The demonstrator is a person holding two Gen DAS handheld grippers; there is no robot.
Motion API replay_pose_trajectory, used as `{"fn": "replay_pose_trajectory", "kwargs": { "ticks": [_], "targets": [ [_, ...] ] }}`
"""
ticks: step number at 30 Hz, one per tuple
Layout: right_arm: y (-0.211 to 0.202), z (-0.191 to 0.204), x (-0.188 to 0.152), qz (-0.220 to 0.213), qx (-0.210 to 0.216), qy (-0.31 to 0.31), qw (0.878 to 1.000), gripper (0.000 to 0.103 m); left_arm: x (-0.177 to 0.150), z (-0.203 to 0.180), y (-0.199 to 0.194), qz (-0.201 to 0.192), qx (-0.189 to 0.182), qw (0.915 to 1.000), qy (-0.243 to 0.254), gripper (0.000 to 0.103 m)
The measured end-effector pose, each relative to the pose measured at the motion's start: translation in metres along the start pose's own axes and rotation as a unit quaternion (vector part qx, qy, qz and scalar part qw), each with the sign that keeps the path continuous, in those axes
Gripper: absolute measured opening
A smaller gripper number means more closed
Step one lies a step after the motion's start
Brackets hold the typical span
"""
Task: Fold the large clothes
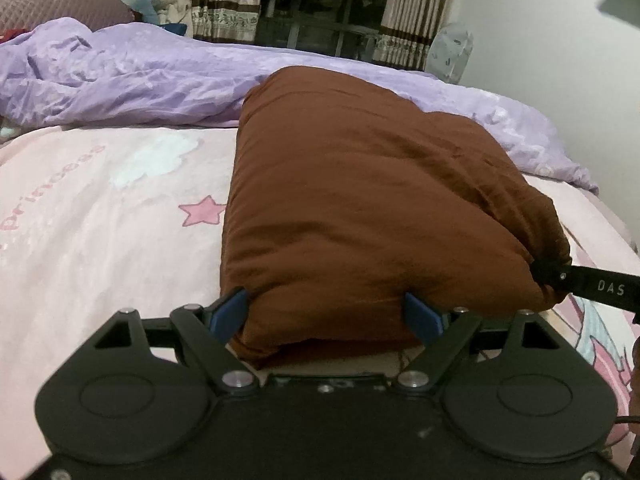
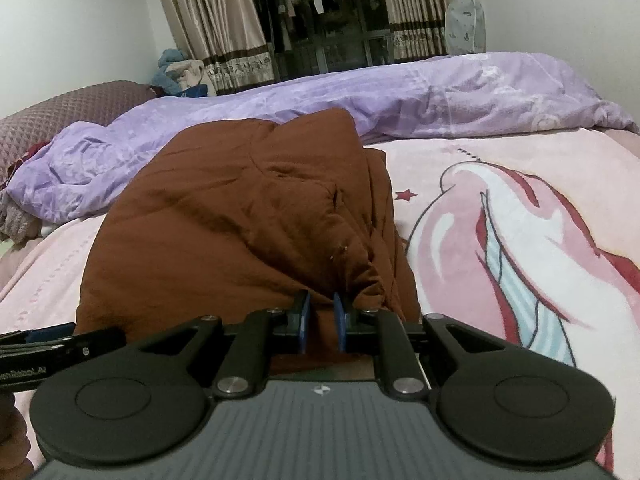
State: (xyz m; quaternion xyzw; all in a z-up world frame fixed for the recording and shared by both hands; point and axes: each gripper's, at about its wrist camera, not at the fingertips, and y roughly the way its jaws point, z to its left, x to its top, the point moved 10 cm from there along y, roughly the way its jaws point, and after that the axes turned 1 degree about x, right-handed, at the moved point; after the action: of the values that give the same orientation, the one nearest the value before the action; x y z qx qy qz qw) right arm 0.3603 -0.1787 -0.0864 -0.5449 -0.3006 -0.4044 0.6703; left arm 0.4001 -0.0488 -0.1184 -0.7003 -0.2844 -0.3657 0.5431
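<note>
brown garment [image 1: 360, 200] | near edge between left jaws | right jaws pinch corner

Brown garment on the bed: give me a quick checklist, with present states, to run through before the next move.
1. Brown garment folded into a compact bundle: ok.
2. Left gripper straddles the bundle's near edge, jaws wide: ok.
3. Left pads pressing the cloth: cannot tell.
4. Right gripper narrow, cloth between its pads: ok; firm pinch: cannot tell.
5. Bundle lies on the pink sheet, its far end against the purple duvet: ok.
</note>
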Motion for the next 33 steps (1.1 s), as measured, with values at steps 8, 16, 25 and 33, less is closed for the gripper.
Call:
{"fn": "replay_pose_trajectory", "kwargs": {
  "ticks": [8, 16, 25, 33],
  "targets": [
    [0.001, 0.000, -0.001, 0.003, -0.003, 0.000, 1.000, 0.018, 0.001, 0.003, 0.001, 0.014, -0.002, 0.9999, -0.004, 0.088],
    [-0.019, 0.010, 0.013, 0.000, -0.018, -0.016, 1.000, 0.025, 0.019, -0.006, -0.028, 0.007, -0.003, 1.0000, 0.001, 0.085],
    [-0.103, 0.030, 0.019, -0.027, -0.028, -0.040, 0.998, 0.057, 0.024, -0.019, -0.122, -0.028, 0.022, 0.9986, 0.039, 0.086],
    [-0.173, 0.034, -0.005, -0.037, -0.032, -0.037, 0.998, 0.069, -0.024, -0.013, -0.187, -0.007, 0.056, 0.9979, 0.032, 0.088]
  ]
}}
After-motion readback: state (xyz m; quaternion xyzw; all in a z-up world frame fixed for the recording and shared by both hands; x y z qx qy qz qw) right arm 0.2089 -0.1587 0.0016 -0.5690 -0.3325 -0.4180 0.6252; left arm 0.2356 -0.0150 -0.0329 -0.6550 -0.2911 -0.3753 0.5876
